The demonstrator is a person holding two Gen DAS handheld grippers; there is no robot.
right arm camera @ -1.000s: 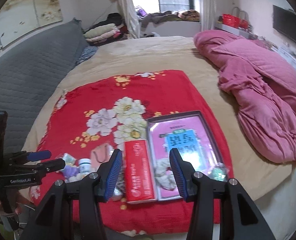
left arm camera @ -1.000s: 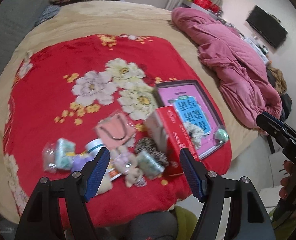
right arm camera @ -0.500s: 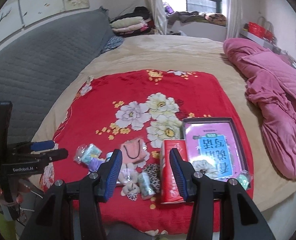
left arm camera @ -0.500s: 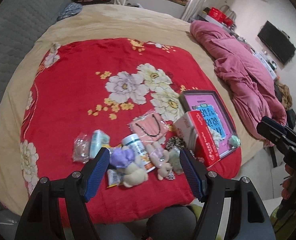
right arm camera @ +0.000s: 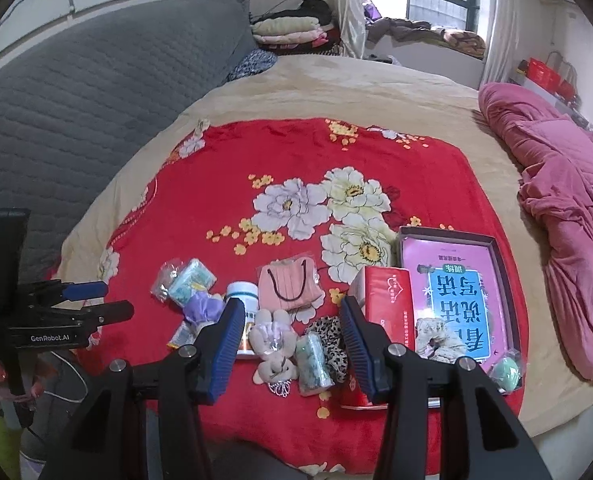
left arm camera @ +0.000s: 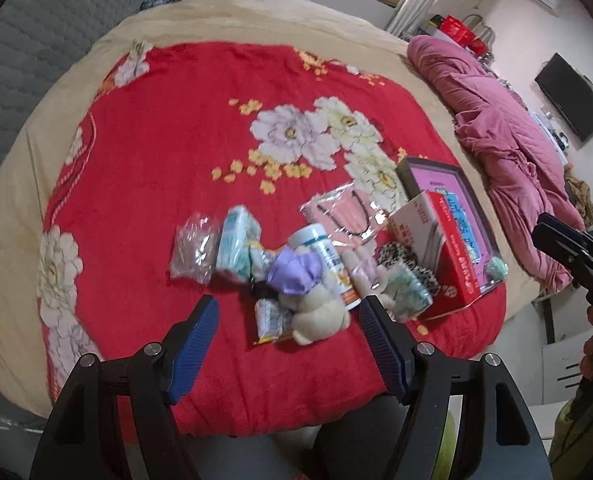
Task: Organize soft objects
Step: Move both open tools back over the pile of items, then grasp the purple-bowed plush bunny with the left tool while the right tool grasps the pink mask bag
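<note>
A heap of small things lies on the red flowered blanket (left arm camera: 156, 152) near its front edge. Among them are a cream plush bear (left arm camera: 320, 316), a purple soft piece (left arm camera: 296, 272), a pink packaged bag (left arm camera: 344, 212), a leopard scrunchie (right arm camera: 330, 332), a small plush bear (right arm camera: 274, 340) and tissue packs (left arm camera: 236, 240). A white bottle (right arm camera: 242, 300) stands among them. My left gripper (left arm camera: 288, 324) hangs open above the cream bear with nothing between its fingers. My right gripper (right arm camera: 292, 320) is open above the small plush bear, also empty.
A red box (right arm camera: 388, 308) lies beside a dark tray (right arm camera: 500, 264) that holds a pink book, a pale cloth and a green ball. A crumpled pink quilt (right arm camera: 568, 200) sits at the right. A grey headboard (right arm camera: 76, 112) runs along the left. The bed edge is just below the heap.
Both grippers have drifted left along the bed's front edge and sunk closer to it. The heap now sits under the fingers in both views. Jaw widths are unchanged.
</note>
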